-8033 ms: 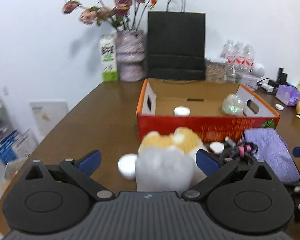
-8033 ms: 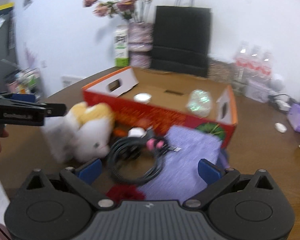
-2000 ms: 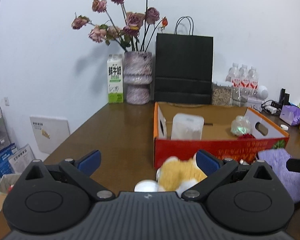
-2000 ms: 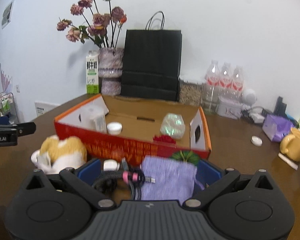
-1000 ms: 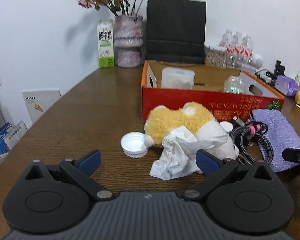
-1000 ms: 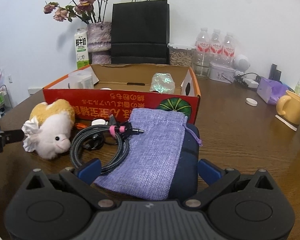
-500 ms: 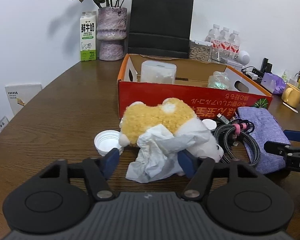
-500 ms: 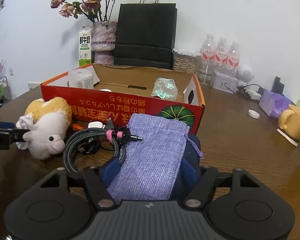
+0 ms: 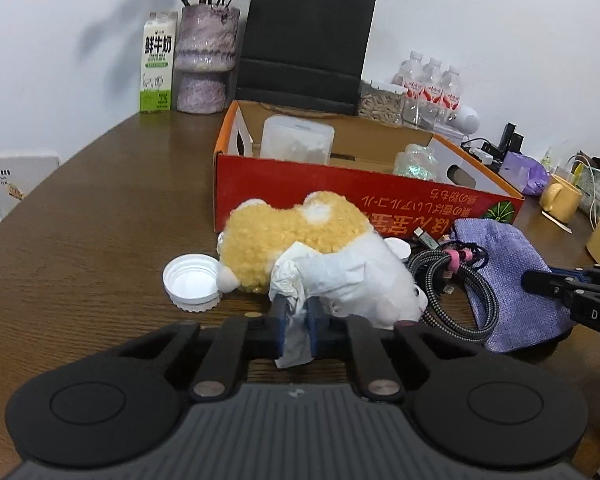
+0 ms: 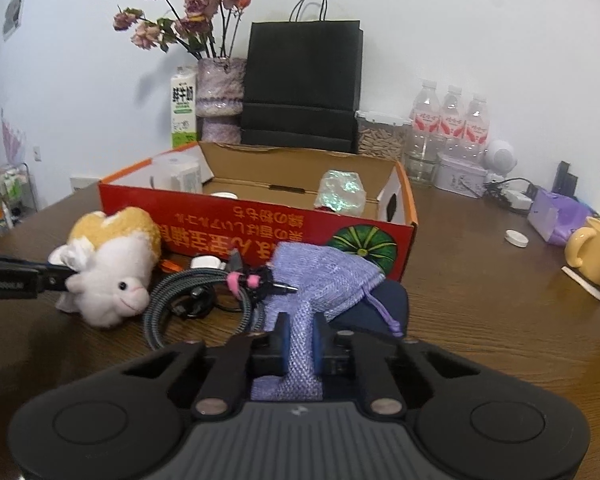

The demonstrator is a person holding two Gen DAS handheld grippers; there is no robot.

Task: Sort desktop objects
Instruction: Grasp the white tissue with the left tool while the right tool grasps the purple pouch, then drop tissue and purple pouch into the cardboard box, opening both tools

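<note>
My left gripper (image 9: 296, 322) just clamped onto the crumpled tissue (image 9: 300, 280) against the plush toy (image 9: 300, 236); right gripper (image 10: 300, 338) just pinched the purple pouch (image 10: 319, 276) beside the red box (image 10: 260, 232).

You've got a dark brown wood-grain table (image 9: 100, 208) w/ a red box (image 9: 339, 188), orange rim, plain tan inside, gold lettering & a green striped melon print on the front. Plush toy (image 9: 300, 236): curly yellow back, white face, pink snout. White crumpled tissue (image 9: 296, 280) and white cap (image 9: 192, 282) beside it. Pouch (image 10: 319, 276) is lilac woven fabric w/ purple cord, over sth navy. Cable (image 10: 188, 292) is grey-black braided w/ pink tie. Both grippers: black bodies, blue pads (image 10: 284, 344). Back: black paper bag (image 10: 303, 84), mottled purple-white vase (image 10: 220, 92), green-white milk carton (image 10: 184, 108), yellow mug (image 10: 591, 248).
</note>
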